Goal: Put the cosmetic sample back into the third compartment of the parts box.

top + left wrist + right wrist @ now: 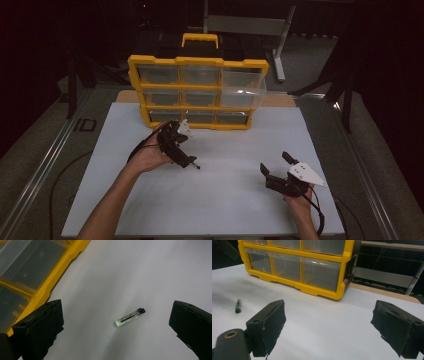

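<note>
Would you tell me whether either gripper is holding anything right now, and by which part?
Nothing is held: left gripper and right gripper are open, vial lying free.

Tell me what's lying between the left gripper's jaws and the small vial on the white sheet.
Nothing: in the left gripper view, only bare white sheet surrounds the vial, which lies flat between the open jaws, untouched.

White bench (225,200) under dim light. Yellow drawer cabinet (197,92) stands upright at far edge, clear drawers facing forward, top-right drawer pulled out. Small glass vial (130,317) with black cap lies flat on bare white surface, well in front of cabinet, apart from it.
</note>
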A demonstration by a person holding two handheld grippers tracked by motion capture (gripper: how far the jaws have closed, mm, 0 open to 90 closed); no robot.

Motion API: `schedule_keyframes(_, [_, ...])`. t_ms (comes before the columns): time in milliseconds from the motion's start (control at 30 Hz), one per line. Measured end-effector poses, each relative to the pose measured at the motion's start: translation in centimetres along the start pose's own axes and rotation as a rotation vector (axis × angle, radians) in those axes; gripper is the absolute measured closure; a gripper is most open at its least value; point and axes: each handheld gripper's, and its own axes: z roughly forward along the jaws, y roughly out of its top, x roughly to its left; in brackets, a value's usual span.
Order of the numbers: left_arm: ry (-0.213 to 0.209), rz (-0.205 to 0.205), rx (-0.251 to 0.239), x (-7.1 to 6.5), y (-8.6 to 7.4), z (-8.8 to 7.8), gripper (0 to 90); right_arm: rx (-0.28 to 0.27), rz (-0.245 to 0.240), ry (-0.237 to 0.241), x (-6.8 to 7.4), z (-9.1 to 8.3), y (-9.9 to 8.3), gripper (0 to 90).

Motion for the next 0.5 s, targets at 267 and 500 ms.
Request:
schedule_keyframes(267, [-0.019, 0.033, 0.040, -0.3, 0.8, 0.9, 0.2, -0.001, 0.006, -0.009, -0.1, -0.1, 0.0, 11.2])
schedule_keyframes(500, [-0.032, 0.060, 0.090, -0.4, 1.2, 1.8, 0.2, 0.007, 0.021, -0.012, -0.6, 0.2, -0.1, 11.2])
